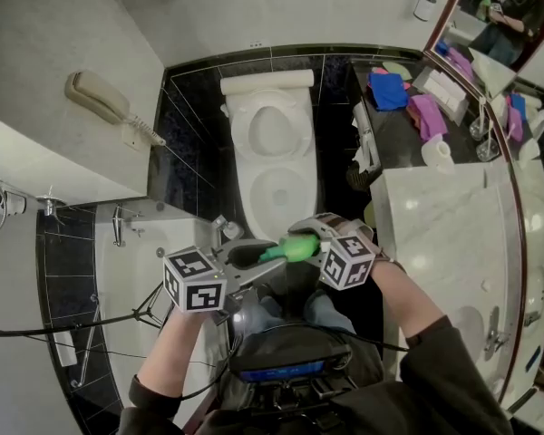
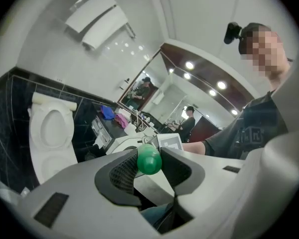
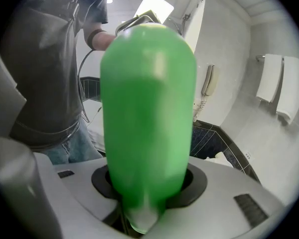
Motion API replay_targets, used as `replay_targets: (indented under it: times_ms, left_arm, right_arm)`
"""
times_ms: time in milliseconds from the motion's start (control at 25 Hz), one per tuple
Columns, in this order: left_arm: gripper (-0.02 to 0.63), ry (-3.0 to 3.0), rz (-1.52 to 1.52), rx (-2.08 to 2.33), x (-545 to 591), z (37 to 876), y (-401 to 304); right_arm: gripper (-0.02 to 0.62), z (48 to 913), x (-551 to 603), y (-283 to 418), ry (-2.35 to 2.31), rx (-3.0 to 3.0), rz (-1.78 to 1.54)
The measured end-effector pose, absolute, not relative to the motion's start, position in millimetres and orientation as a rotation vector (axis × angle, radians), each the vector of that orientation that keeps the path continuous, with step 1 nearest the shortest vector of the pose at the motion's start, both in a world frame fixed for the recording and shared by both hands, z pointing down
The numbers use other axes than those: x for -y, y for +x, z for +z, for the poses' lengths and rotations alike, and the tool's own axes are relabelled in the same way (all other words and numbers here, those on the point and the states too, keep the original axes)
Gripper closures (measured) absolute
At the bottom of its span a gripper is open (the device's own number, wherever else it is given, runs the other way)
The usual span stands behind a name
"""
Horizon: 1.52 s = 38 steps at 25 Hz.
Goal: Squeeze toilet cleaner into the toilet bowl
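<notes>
- Toilet cleaner bottle (image 1: 293,247): green, long axis running 9 to 3 o'clock; toilet bowl (image 1: 245,188) lies at its 12 o'clock, apart.
- Right gripper (image 3: 148,193): fingers clamped on the body.
- Left gripper (image 2: 148,163): fingers pinching the narrow 9 o'clock end.

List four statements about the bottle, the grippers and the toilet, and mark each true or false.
1. The right gripper grips the green bottle. True.
2. The left gripper is empty. False: its jaws pinch the bottle's tip.
3. The toilet has its lid down. False: the lid is up and the bowl is open.
4. A phone hangs on the wall. True.
</notes>
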<state>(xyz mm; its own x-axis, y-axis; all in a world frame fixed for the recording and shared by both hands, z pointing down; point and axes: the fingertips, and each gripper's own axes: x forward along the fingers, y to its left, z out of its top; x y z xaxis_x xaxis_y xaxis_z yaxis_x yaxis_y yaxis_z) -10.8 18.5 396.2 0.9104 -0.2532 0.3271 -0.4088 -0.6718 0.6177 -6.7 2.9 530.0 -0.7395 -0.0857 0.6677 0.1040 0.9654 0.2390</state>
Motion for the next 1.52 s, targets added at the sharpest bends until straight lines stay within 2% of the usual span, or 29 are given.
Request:
replay_targets:
  times_ms: [280,320,360,440,480,600,720,880,1000,1280,1520]
  left_arm:
    - [0.451,2.408,0.251,0.498,-19.4,397.8,-10.8]
    - [0.406,2.447,0.266,0.489,-21.0,396.8,-9.2]
    - [0.304,2.492,0.280,0.477,-22.8,395.1,-7.5]
    - [0.230,2.601,0.302,0.466,-24.0,390.2,-6.1]
    - [0.202,2.670,0.318,0.462,-23.6,385.9,-6.5]
    - [0.201,2.901,0.388,0.432,-22.3,358.8,-5.0]
    - [0.209,3.100,0.456,0.402,-17.7,340.6,-10.6]
    - [0.261,3.216,0.540,0.345,-11.0,334.9,-19.5]
    - [0.289,3.226,0.590,0.258,-13.9,335.7,-17.8]
    - [0.445,3.260,0.592,0.218,-16.0,334.8,-9.8]
    - [0.459,3.178,0.541,0.210,-17.3,340.5,-7.5]
  right_arm:
    - [0.408,532.6,-6.7,-7.3,-0.042,2.393,-0.301]
    - [0.408,533.1,-7.8,-8.4,-0.049,2.393,-0.294]
    - [0.408,533.9,-9.1,-9.6,-0.057,2.391,-0.289]
    - [0.408,534.6,-12.3,-11.9,-0.080,2.397,-0.252]
    - [0.408,533.2,-14.2,-13.1,-0.096,2.411,-0.211]
    - [0.408,518.8,-23.9,-17.9,-0.180,2.484,0.000]
    - [0.408,496.9,-38.4,-25.0,-0.324,2.552,0.250]
    - [0.408,478.9,-58.2,-29.3,-0.518,2.583,0.427]
    - [0.408,474.6,-66.7,-31.5,-0.588,2.573,0.443]
    - [0.408,476.3,-67.2,-32.6,-0.597,2.559,0.448]
    - [0.408,489.5,-58.4,-25.7,-0.515,2.527,0.349]
